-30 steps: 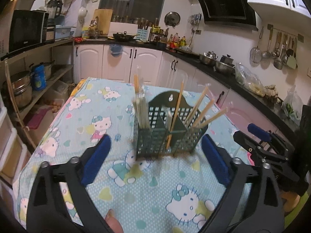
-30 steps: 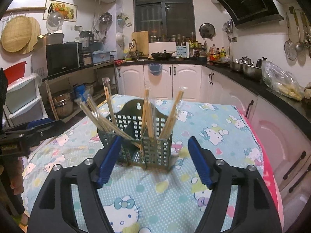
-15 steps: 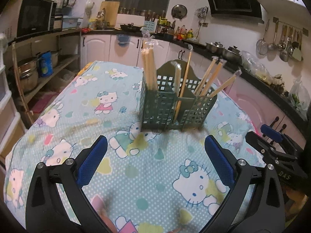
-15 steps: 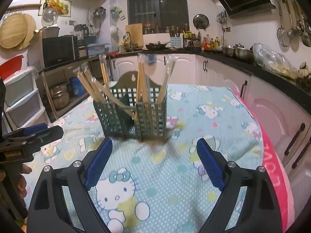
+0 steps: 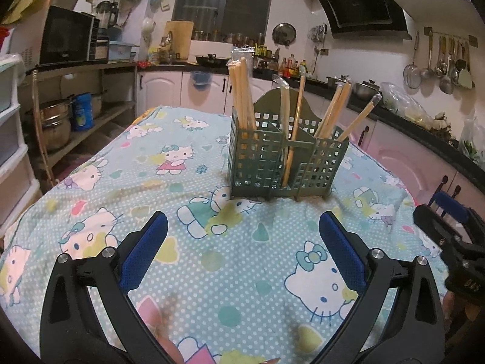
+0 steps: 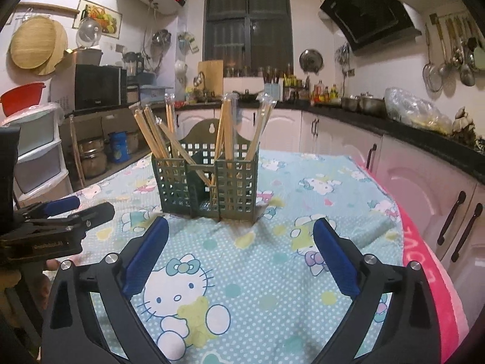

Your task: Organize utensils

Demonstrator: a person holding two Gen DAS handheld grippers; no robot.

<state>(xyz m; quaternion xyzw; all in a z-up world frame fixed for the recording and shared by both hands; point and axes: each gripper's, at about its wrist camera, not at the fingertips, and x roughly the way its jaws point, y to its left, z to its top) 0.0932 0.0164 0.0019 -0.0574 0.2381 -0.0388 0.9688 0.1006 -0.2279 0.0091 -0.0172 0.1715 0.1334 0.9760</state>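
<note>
The dark green plastic lattice caddy (image 5: 286, 157) stood mid-tabletop (image 5: 188, 236), holding wrapped wooden chopsticks (image 5: 242, 91) upright and slanted. The left tool (image 5: 242, 251) and right tool (image 6: 239, 254) were both spread apart and empty, the right having just widened. The chopsticks appeared light, stiff and slippery; upper shafts offered best purchase. Compartment floors were hidden.

White cabinets (image 6: 306, 127), a dark window (image 6: 248, 21) and a black countertop (image 6: 424, 139) line the kitchen.

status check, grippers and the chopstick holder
Left gripper open, empty. Right gripper open, jaws just widened, empty. Green holder upright on table, chopsticks inside. Path clear.
</note>
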